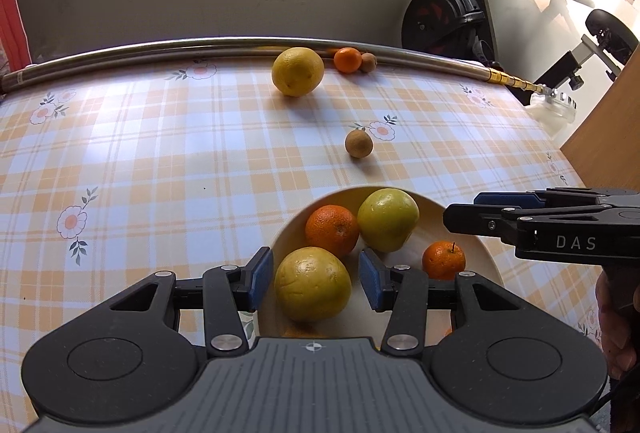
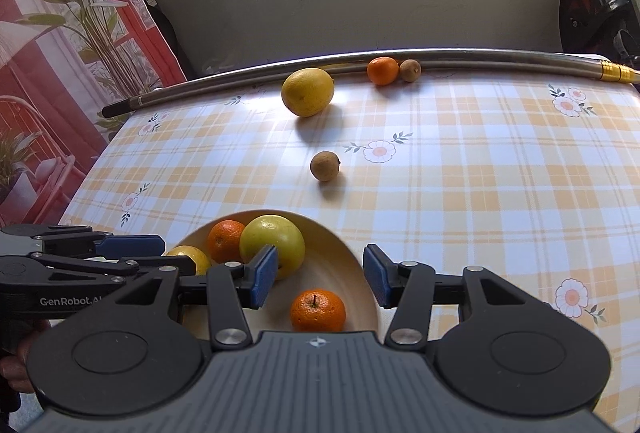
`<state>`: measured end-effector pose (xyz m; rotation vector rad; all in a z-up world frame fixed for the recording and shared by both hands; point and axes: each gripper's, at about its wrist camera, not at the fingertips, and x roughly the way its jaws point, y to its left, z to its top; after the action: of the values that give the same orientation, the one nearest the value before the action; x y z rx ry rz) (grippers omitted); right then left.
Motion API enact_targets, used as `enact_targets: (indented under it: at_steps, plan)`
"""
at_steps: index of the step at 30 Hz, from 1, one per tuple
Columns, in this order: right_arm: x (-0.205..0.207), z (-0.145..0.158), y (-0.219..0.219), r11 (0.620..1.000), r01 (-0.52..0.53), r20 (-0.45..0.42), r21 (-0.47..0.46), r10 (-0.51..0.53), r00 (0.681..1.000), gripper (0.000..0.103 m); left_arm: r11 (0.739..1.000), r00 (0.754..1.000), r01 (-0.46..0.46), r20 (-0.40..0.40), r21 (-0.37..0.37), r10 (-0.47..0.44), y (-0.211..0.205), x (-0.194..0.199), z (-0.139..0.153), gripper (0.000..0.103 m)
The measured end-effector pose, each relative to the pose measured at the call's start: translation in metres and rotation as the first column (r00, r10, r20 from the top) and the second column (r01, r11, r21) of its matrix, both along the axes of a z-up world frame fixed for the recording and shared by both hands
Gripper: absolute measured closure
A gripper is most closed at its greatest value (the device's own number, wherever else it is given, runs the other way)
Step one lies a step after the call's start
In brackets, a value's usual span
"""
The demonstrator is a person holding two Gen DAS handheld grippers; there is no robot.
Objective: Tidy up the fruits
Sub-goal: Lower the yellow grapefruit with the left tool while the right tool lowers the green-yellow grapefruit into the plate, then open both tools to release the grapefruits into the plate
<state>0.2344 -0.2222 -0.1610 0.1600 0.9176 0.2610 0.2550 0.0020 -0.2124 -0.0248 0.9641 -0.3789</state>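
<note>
My left hand-held gripper point(image 1: 316, 279) hangs low with jaws spread wide; my right hand-held gripper point(image 2: 320, 279) gapes equally wide, level beside it.

The left gripper point(image 1: 316, 283) hung spread around a yellow citrus point(image 1: 313, 284) in the bowl point(image 1: 486, 253), pads clear of it. At one o'clock lay an orange point(image 1: 332, 230) and a green apple point(image 1: 388, 219); the right gripper point(image 1: 464, 211) entered at three o'clock.

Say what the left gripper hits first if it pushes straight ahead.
Likely the yellow fruit in the bowl: it sits between the open left gripper pads. Height above it is unclear, so it might pass over.
</note>
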Motion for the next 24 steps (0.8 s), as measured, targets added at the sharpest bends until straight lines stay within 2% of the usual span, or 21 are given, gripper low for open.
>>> enact_targets:
  at_steps: [14, 24]
  plan:
    - [-0.003, 0.019, -0.018, 0.999, 0.050, 0.055, 0.002, -0.051, 0.997, 0.051, 0.997, 0.995, -0.070, 0.071, -0.035, 0.072, 0.026, 0.003, 0.037, 0.053]
    - [0.004, 0.028, -0.027, 0.997, 0.071, 0.082, 0.003, -0.071, 0.994, 0.051, 0.983, 0.971, -0.171, 0.157, -0.063, 0.179, 0.062, 0.015, 0.076, 0.053]
